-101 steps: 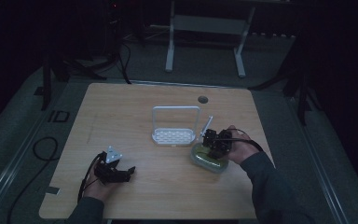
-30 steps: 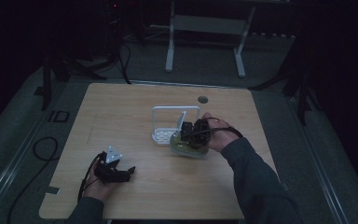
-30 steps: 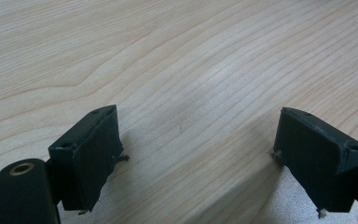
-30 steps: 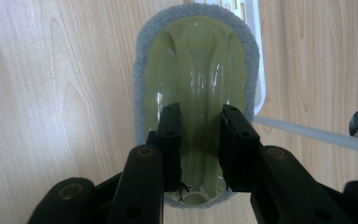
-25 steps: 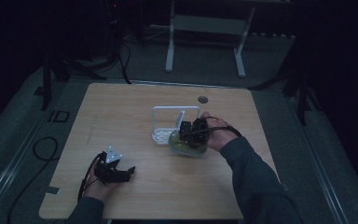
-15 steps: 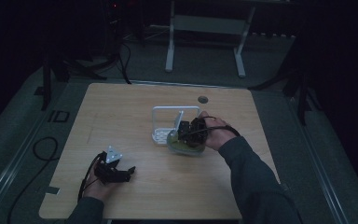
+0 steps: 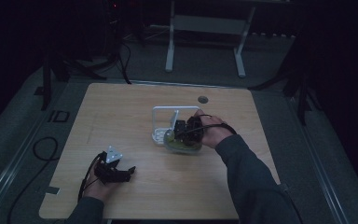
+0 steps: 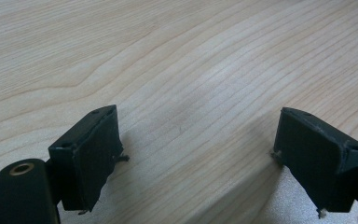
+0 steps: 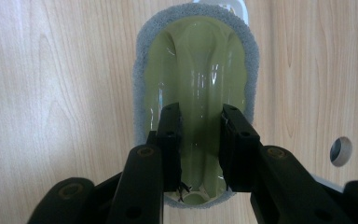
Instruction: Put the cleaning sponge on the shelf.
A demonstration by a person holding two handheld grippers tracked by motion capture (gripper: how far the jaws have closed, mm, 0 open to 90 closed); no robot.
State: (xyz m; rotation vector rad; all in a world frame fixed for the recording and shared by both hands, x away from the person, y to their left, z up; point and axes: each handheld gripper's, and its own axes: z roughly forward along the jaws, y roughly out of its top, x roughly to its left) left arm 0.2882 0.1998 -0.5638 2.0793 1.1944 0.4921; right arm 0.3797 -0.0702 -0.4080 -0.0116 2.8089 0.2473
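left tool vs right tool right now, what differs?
The left tool rests open over bare table; the right tool is shut on the green scrubber's central ridge. The left sits near the table's front-left; the right by the white rack. Both have black jaws.

glossy green plastic scrubber [image 9: 198, 84], matt wood table [image 8: 177, 60]

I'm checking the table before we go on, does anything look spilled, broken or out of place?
Nothing stands out. The right hand-held gripper is shut on the ridge of a green scrubber with a grey sponge rim, beside the white rack. The left hand-held gripper rests open on bare table. No spill or damage shows.
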